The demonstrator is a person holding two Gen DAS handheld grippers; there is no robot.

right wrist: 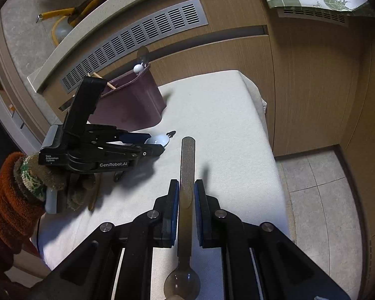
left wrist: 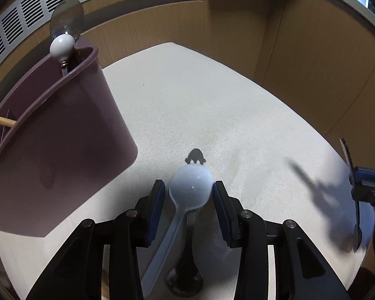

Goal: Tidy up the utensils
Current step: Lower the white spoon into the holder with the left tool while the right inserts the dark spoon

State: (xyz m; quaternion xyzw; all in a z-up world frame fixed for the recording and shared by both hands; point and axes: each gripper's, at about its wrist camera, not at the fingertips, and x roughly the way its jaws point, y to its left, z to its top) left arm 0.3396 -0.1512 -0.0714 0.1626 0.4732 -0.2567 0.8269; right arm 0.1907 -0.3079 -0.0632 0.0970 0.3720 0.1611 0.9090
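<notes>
My left gripper [left wrist: 188,192] points down at the white cloth, its jaws standing apart on either side of the bowl of a white plastic spoon [left wrist: 191,187]. The pads do not visibly press on it. Under that spoon lies a dark utensil [left wrist: 195,157] with a shaped tip. The right wrist view shows the left gripper [right wrist: 160,145] with the white spoon [right wrist: 156,140] at its tip. My right gripper [right wrist: 187,183] is shut on the flat handle of a metal spoon [right wrist: 187,160], whose bowl points back toward the camera. A maroon utensil holder [left wrist: 62,137] stands at the left.
The holder [right wrist: 135,100] contains a metal spoon [left wrist: 67,17], a white-knobbed utensil [left wrist: 62,46] and wooden chopsticks [left wrist: 0,120]. The white-clothed table [left wrist: 187,100] ends at a wooden cabinet wall [left wrist: 300,62]. A gloved hand [right wrist: 37,177] holds the left gripper. Tiled floor [right wrist: 317,200] lies to the right.
</notes>
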